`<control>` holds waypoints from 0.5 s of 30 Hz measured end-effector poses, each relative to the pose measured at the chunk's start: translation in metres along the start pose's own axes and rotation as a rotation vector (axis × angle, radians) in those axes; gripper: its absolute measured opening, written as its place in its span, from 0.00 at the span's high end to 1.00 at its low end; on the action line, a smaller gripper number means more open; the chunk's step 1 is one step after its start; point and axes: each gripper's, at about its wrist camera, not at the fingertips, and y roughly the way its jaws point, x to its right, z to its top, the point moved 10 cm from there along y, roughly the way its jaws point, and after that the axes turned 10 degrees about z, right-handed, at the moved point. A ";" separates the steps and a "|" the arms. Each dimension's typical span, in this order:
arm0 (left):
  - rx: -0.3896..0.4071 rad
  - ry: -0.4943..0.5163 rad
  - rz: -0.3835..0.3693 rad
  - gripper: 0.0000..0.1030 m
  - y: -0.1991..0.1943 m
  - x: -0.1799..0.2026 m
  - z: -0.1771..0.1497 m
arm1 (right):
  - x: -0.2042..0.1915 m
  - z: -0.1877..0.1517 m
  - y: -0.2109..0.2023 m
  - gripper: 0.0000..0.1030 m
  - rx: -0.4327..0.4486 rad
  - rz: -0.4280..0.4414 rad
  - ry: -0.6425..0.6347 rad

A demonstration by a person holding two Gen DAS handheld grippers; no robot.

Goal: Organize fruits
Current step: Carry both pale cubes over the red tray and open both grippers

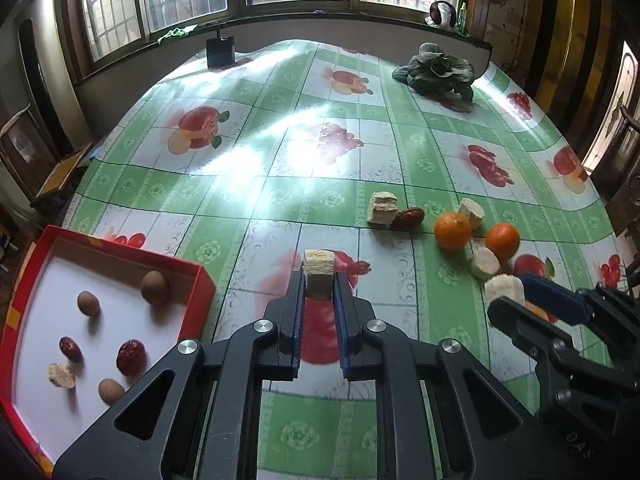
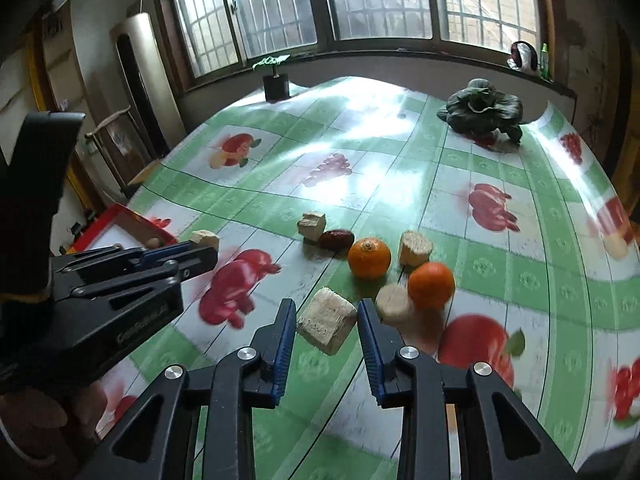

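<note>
My left gripper (image 1: 319, 276) is shut on a pale sugarcane chunk (image 1: 319, 270) above the tablecloth, right of the red tray (image 1: 192, 270). The tray holds red dates (image 1: 130, 356), brown longans (image 1: 154, 287) and a cane piece (image 1: 62, 375). My right gripper (image 2: 326, 312) is open, its fingers on either side of a cane chunk (image 2: 326, 324) lying on the table. Two oranges (image 2: 369, 258) (image 2: 431, 285), a red date (image 2: 336, 239) and more cane chunks (image 2: 415, 247) lie just beyond. The left gripper also shows in the right wrist view (image 2: 200, 250).
A dark leafy vegetable (image 1: 436, 70) lies at the table's far right. A small black pot (image 1: 220, 53) stands at the far edge under the windows. A chair (image 1: 60, 176) stands left of the table.
</note>
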 end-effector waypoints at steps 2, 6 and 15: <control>0.005 0.002 -0.001 0.87 -0.007 0.000 -0.004 | -0.002 -0.006 -0.006 0.70 0.005 0.001 0.014; 0.014 0.000 0.000 0.87 -0.018 -0.004 -0.010 | -0.007 -0.014 -0.016 0.70 0.011 0.004 0.035; 0.057 -0.015 0.046 0.87 -0.040 -0.031 -0.018 | -0.032 -0.019 -0.028 0.70 0.026 0.018 0.019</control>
